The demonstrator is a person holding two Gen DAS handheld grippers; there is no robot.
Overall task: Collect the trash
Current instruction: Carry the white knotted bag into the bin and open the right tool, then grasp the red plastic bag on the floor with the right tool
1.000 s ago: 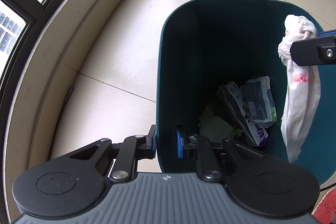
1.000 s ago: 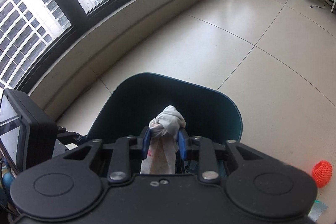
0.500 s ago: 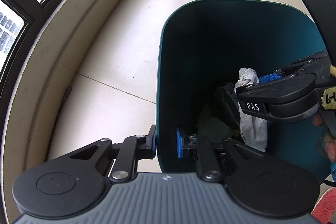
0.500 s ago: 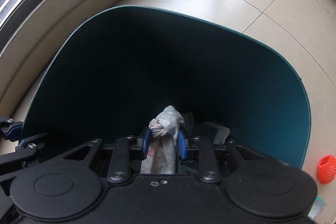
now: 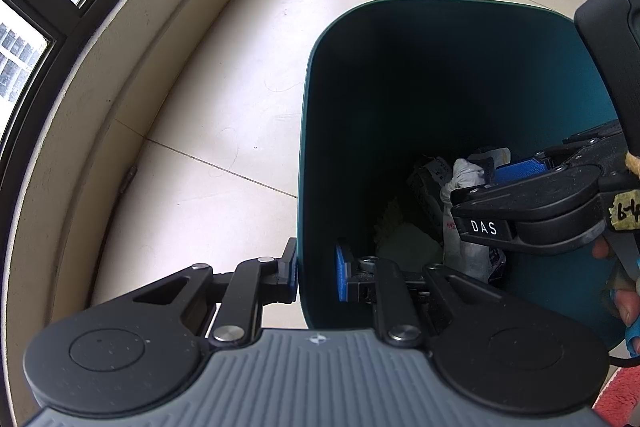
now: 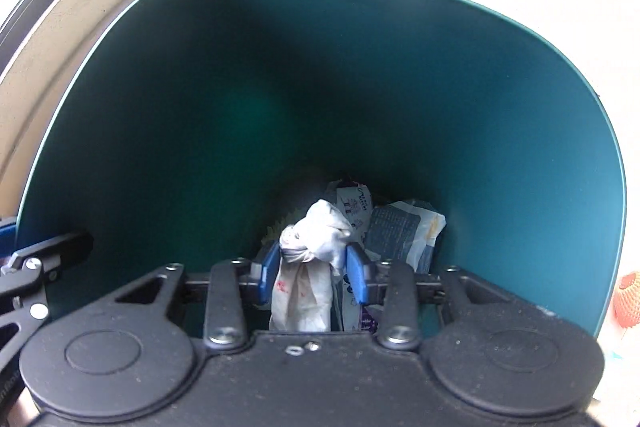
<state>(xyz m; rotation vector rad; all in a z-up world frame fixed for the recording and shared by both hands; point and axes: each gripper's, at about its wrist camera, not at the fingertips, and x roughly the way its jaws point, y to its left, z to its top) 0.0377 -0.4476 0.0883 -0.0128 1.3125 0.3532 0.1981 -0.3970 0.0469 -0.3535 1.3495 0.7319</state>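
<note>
- Two views, left wrist first: I have the left gripper (image 5: 316, 273) clamped on the near wall of the teal bin (image 5: 360, 75), one pad outside, one inside, steadying it. My right gripper (image 5: 500, 179) reaches down into the bin from the right with the white knotted cloth (image 5: 464, 179).
- Right wrist view: the jaws have just been opening; the cloth (image 6: 316, 231) sits between the blue pads (image 6: 354, 271), barely touched, low above the wrappers (image 6: 400, 227) on the bottom.
- Step, as I judge it: the drop. Next I need the jaws wider, then a straight lift clear of the rim.
</note>
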